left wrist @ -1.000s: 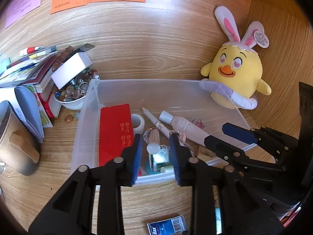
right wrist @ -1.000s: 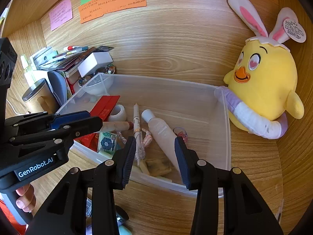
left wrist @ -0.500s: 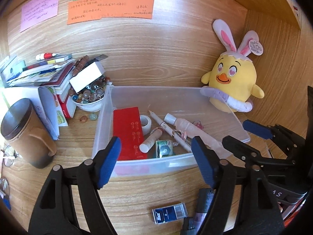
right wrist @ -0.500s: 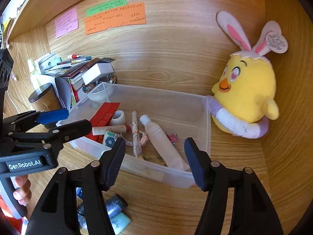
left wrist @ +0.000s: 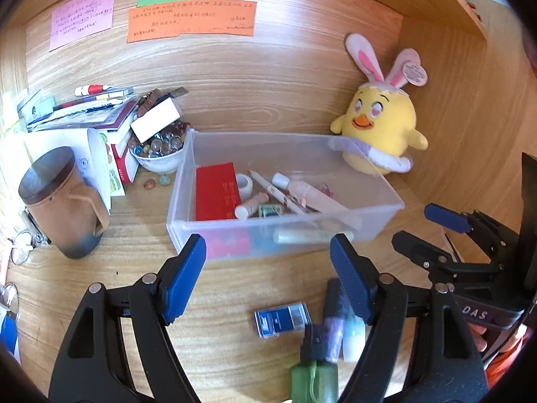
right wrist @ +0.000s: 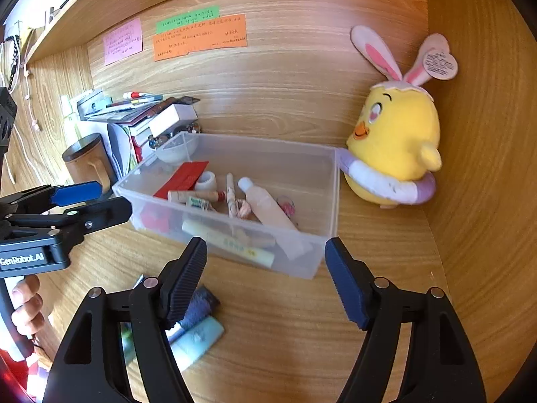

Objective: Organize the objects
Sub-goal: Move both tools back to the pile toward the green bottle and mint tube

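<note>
— Two grippers, both empty: left gripper [left wrist: 266, 270] and right gripper [right wrist: 265, 277] have just been opening, jaws spread before the clear bin [left wrist: 386, 216].

— Which step?

— Between items, I'd say. Small bottles [left wrist: 339, 330] and a blue box [left wrist: 280, 319] lie loose on the desk [left wrist: 231, 346], just beside the bin.

— Next?

— Probably lower over one and pinch.
</note>
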Demonstrator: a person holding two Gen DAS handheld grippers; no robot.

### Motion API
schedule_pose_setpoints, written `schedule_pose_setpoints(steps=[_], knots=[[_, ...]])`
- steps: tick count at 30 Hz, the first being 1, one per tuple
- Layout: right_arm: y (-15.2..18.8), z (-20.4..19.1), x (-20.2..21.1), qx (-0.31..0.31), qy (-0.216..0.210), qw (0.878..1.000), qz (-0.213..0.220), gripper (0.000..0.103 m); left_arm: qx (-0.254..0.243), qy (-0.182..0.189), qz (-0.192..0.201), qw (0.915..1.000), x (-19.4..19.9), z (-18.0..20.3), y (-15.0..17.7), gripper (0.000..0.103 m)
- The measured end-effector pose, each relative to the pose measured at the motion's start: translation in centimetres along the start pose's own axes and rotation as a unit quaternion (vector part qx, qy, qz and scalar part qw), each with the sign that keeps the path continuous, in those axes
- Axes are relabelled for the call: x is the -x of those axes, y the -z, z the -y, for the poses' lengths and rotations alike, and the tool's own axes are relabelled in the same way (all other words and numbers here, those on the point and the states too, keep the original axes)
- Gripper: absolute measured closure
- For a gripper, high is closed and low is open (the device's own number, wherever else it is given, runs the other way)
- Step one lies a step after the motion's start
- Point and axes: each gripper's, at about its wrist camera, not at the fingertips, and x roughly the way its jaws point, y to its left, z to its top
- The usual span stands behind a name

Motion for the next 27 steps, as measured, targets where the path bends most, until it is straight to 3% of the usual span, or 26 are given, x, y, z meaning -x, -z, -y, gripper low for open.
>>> schedule_pose_setpoints(steps=[4,8,14,19,27], knots=[[1.3,0.1,0.5,-0.001,0.008,1.0,-0.008,0.031,-0.018,-0.01,0.012,0.9997,0.9,0.7,1.2,0.026],[2.6,0.0,0.7,-0.002,0.009,1.0,-0.02,0.031,-0.019,-0.021,0.022,0.9994,1.8,1.1,2.4,0.007],[4.5,-0.7,0.9,0.003,0.007,0.999,-0.038,0.031,0.0,-0.023,0.025,0.9994,2.6,0.9,3.7,0.001],[5.6,-1.1,0.8,0.002,-0.006,0.999,-0.052,0.031,-0.01,-0.049,0.015,0.9986,2.6,1.3,5.4,0.001],[6.7,-2.6,0.1,0.014,-0.02,0.997,-0.072,0.031,-0.002,0.004,-0.053,0.9986,0.9,1.6,7.9,0.001]])
